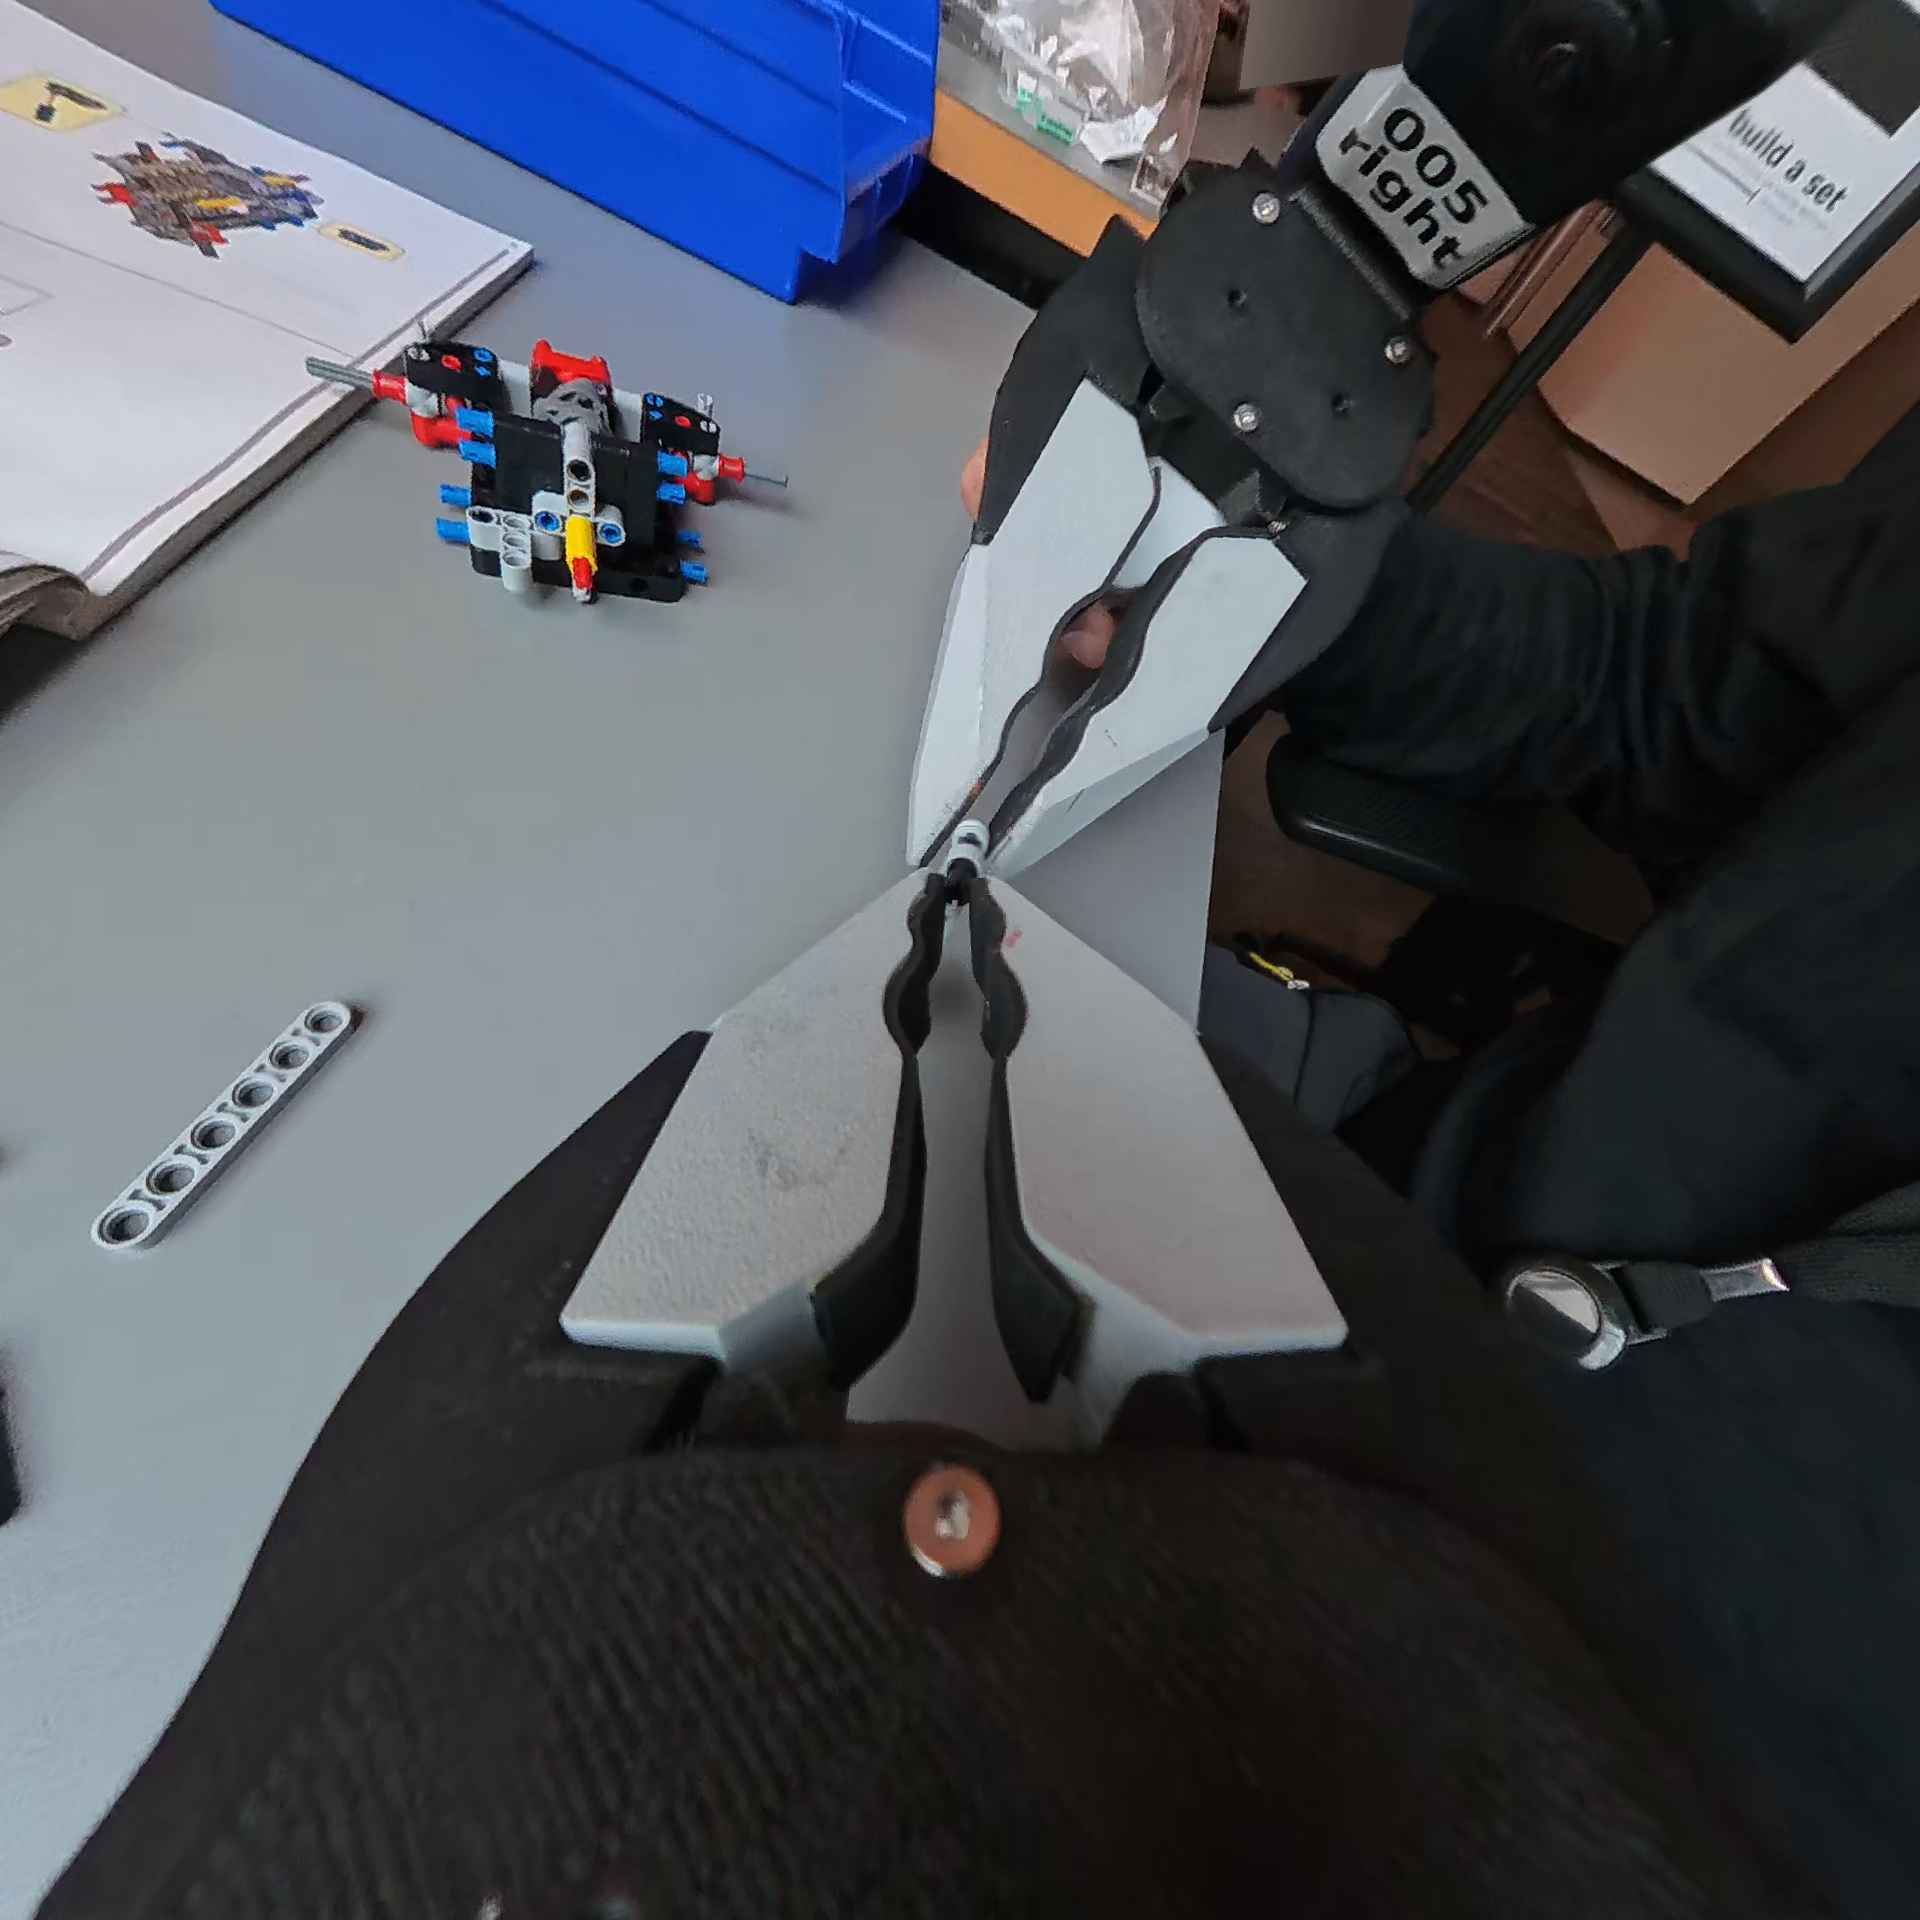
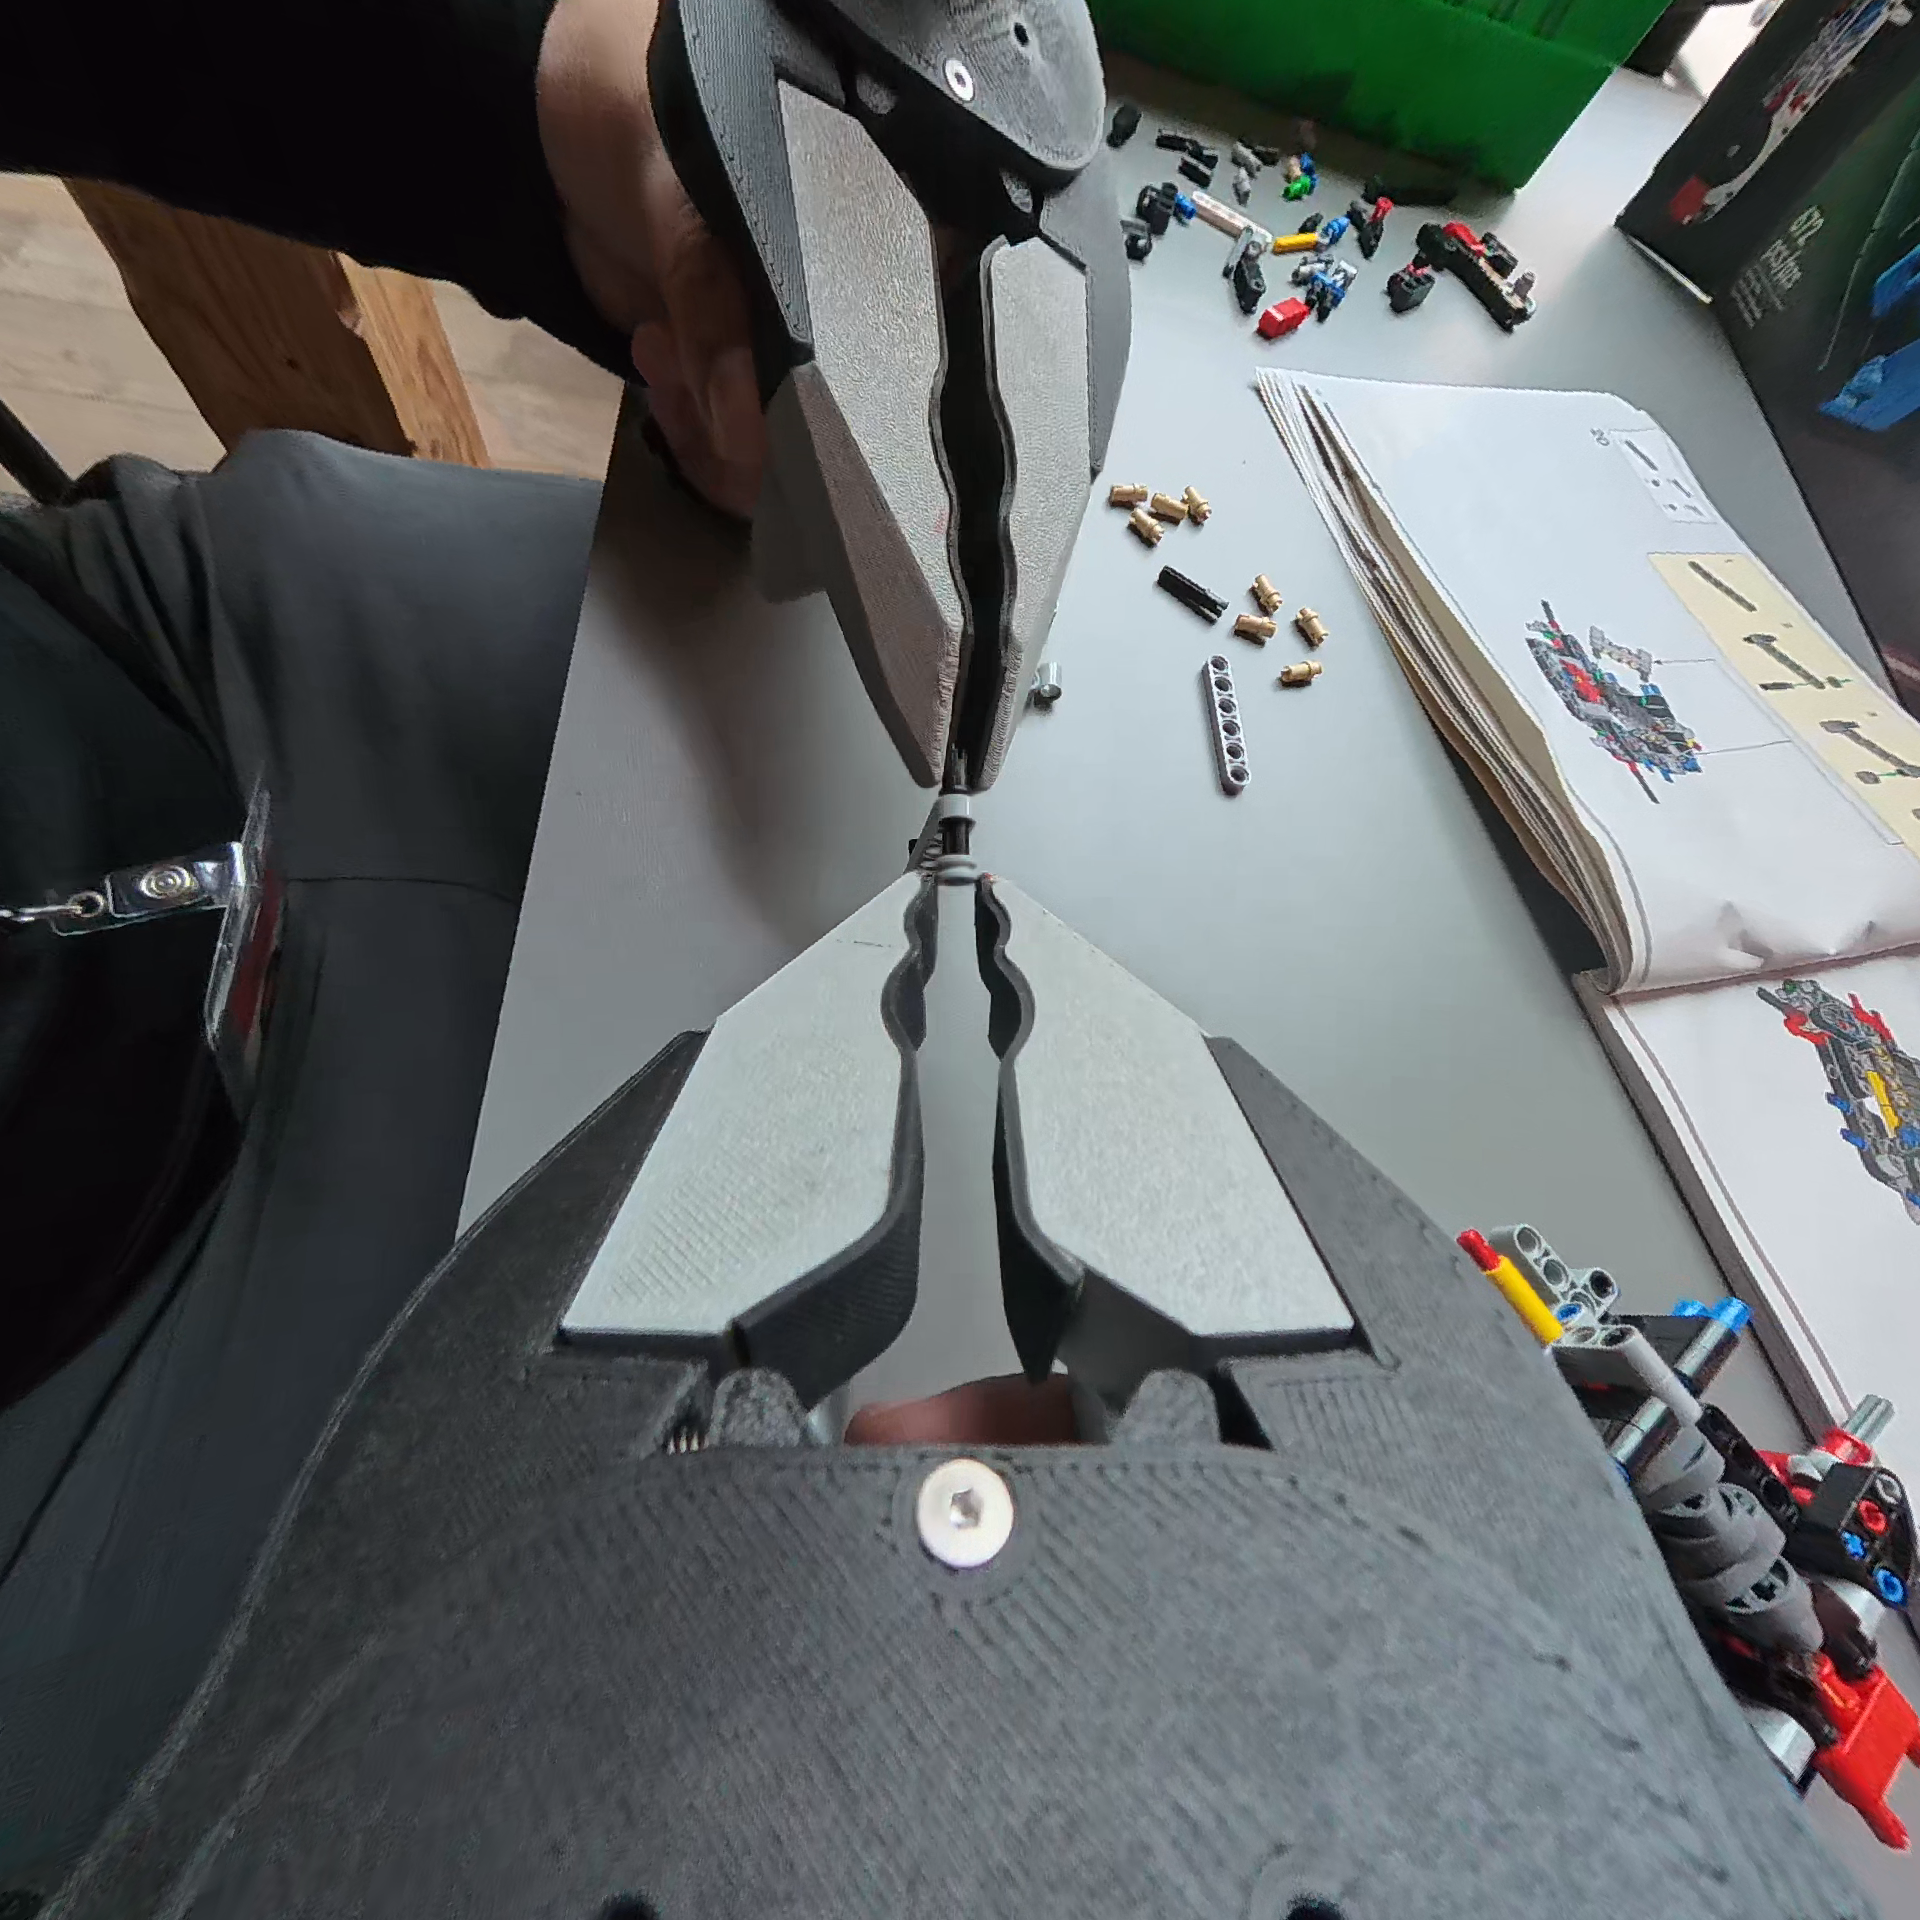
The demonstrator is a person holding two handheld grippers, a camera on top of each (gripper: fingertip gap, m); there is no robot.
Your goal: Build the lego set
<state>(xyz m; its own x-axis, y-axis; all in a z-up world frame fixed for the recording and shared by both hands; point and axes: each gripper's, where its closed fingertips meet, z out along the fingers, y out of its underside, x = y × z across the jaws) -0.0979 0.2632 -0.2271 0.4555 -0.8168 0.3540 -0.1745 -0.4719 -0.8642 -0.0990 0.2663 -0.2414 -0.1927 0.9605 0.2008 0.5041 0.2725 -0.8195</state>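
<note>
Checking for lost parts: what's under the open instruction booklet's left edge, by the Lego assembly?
In the left wrist view, a grey axle end pokes out beside the instruction booklet, joined to the Lego assembly. The pages cover whatever else lies beneath.

A grey counter (image 1: pixel 416 831) carries a light-grey holed beam (image 1: pixel 223 1127), tan pins (image 2: pixel 1158 506), and a blue plastic bin (image 1: pixel 644 114).

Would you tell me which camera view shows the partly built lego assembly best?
The left wrist view: the assembly sits whole and unobstructed on the grey table, beside the instruction booklet. The right wrist view catches the assembly only at the lower right, close up and partly hidden behind the right gripper.
</note>
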